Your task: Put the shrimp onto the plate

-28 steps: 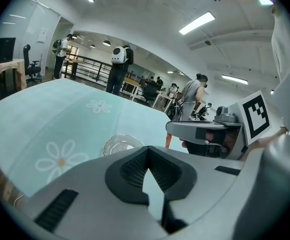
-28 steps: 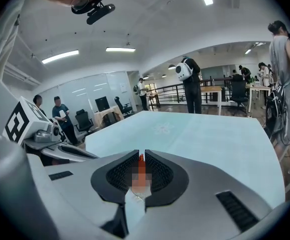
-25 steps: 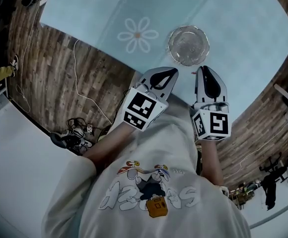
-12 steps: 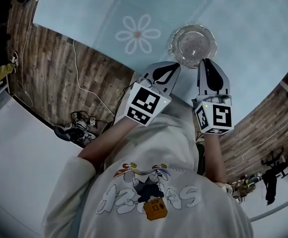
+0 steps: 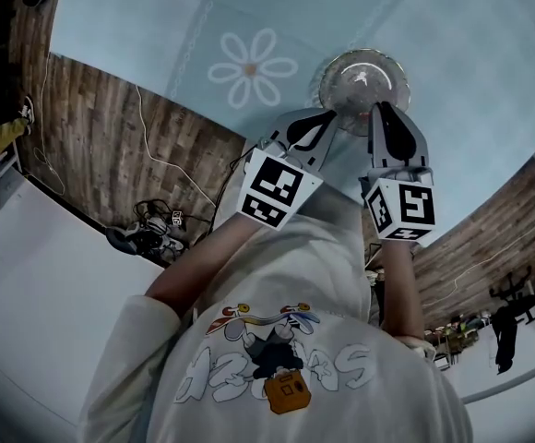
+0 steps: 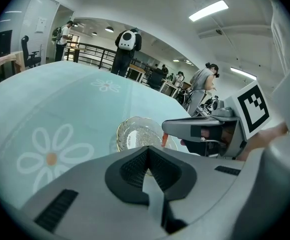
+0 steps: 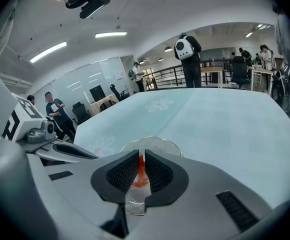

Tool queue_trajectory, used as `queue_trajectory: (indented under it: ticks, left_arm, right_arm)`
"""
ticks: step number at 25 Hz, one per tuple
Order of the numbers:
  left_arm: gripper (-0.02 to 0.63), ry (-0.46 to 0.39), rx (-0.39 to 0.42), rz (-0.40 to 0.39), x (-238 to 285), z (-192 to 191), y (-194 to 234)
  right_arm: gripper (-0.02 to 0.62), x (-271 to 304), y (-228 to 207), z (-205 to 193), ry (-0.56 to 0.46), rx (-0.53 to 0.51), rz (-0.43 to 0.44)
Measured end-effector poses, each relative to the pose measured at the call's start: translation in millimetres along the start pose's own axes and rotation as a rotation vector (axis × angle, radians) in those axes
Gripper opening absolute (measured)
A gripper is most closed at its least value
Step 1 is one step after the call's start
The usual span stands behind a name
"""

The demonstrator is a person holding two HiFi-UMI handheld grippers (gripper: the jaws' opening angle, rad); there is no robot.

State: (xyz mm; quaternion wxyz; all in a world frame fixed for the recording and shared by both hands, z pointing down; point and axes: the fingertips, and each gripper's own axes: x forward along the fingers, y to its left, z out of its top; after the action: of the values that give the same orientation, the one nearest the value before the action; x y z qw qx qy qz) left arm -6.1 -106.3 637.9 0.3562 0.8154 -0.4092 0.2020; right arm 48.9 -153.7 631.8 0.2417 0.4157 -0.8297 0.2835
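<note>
The pale blue table is stretching out around the scalloped glass plate, a white daisy print lying just left of the plate. The left gripper is hovering at the plate's near left rim, its jaws pressed together on nothing. The right gripper is hovering at the plate's near rim, pinching the orange shrimp, which is hanging right at that rim

Plate of glossy clear glass, table cover smooth and matt, right gripper matt grey plastic, shrimp glossy.
</note>
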Motion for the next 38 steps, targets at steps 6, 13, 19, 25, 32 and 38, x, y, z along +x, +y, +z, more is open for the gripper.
queue_trajectory:
  ticks: [6, 13, 19, 25, 32, 38]
  left_arm:
    - [0.003, 0.004, -0.018, 0.013, 9, 2, 7]
    - [0.003, 0.007, -0.013, 0.012, 8, -3, 9]
    - [0.003, 0.000, -0.001, 0.012, 3, -2, 7]
    - [0.003, -0.006, 0.028, 0.001, -2, -4, -4]
    - [0.003, -0.041, 0.083, 0.004, -20, 10, -22]
    - [0.003, -0.059, 0.123, 0.010, -39, 12, -41]
  right_arm:
    - [0.055, 15, -6, -9, 0.054, 0.021, 0.004]
    - [0.057, 19, -10, -13, 0.062, 0.056, -0.031]
    - [0.058, 9, -10, -8, 0.038, 0.052, -0.054]
    - [0.058, -4, -1, -8, 0.013, 0.034, -0.046]
    - [0.057, -29, 20, 7, -0.035, 0.008, -0.019]
    - [0.057, -55, 32, 13, -0.079, -0.003, -0.012]
